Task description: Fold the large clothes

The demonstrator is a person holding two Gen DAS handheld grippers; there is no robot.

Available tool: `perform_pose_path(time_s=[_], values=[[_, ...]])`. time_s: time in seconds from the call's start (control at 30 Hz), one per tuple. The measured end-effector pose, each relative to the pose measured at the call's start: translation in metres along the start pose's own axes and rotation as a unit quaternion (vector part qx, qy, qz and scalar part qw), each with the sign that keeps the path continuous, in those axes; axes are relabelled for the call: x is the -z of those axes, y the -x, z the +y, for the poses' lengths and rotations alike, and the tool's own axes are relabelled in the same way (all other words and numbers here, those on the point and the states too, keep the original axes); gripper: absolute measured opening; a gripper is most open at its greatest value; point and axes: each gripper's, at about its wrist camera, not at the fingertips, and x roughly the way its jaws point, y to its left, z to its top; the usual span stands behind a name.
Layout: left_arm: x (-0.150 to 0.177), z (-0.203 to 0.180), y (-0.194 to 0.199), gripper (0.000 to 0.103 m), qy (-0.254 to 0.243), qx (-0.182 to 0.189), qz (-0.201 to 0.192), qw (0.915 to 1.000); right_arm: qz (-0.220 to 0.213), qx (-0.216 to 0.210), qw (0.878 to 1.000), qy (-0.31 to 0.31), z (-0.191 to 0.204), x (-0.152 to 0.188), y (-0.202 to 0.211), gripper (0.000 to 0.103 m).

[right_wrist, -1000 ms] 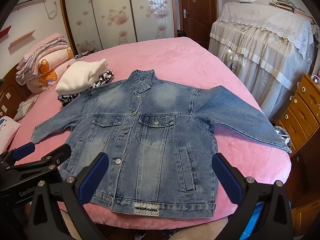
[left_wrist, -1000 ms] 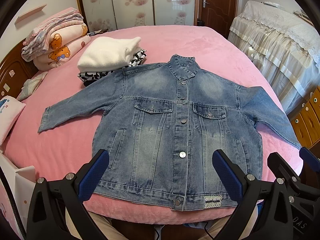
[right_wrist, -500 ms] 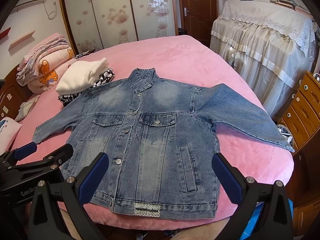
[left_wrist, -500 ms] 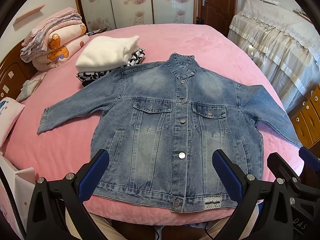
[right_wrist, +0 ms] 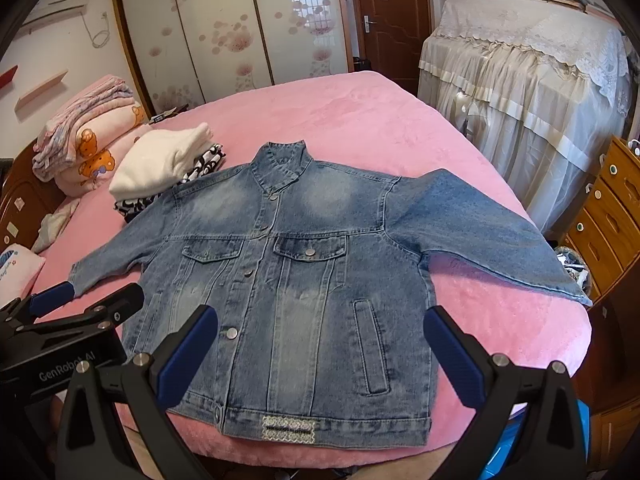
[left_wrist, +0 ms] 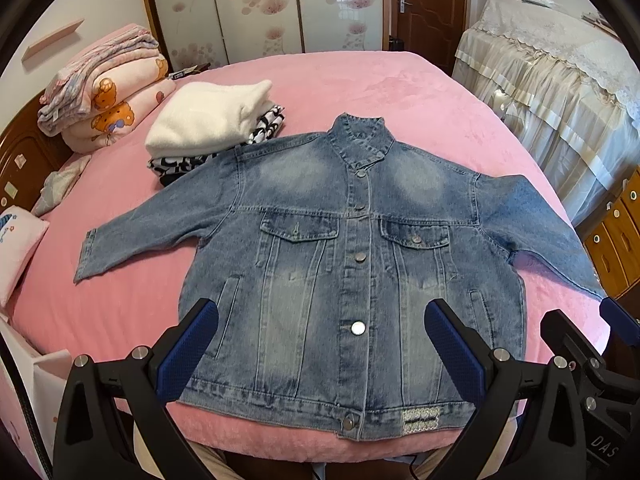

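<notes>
Left claw (left_wrist: 320, 344) and right claw (right_wrist: 320, 348) both spread apart, empty, above hem of denim jacket (left_wrist: 352, 272), flat and buttoned on pink bed (left_wrist: 380, 88); wardrobe (right_wrist: 240, 24) behind. Unchanged from earlier.

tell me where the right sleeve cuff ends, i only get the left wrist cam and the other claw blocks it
Observer: The right sleeve cuff lies flat, reaching the right edge of the bed, near the wooden dresser.
Operator: is the right claw open
Observer: Yes. The right claw is wide open and holds nothing, with the lower part of the denim jacket in front of it.
</notes>
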Motion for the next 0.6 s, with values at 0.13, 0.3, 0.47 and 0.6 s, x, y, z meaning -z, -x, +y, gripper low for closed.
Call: perform_pose_path(time_s=[0.13, 0.3, 0.47, 0.6], values=[[-0.013, -0.009, 0.002, 0.102, -0.015, 0.005, -0.010, 0.9998, -0.008, 0.004, 1.000, -0.004, -0.010, -0.007, 0.002, 0.103], [-0.032, -0.030, 0.009, 0.102, -0.041, 0.025, -0.033, 0.9983, -0.034, 0.022, 0.999, -0.009, -0.026, -0.020, 0.009, 0.103], [-0.054, -0.055, 0.018, 0.102, -0.064, 0.059, -0.064, 0.9941, -0.068, 0.042, 0.996, -0.026, -0.052, -0.034, 0.016, 0.103], [-0.074, -0.082, 0.018, 0.102, -0.078, 0.066, -0.088, 0.9909, -0.086, 0.067, 0.993, -0.040, -0.078, -0.044, 0.018, 0.103]])
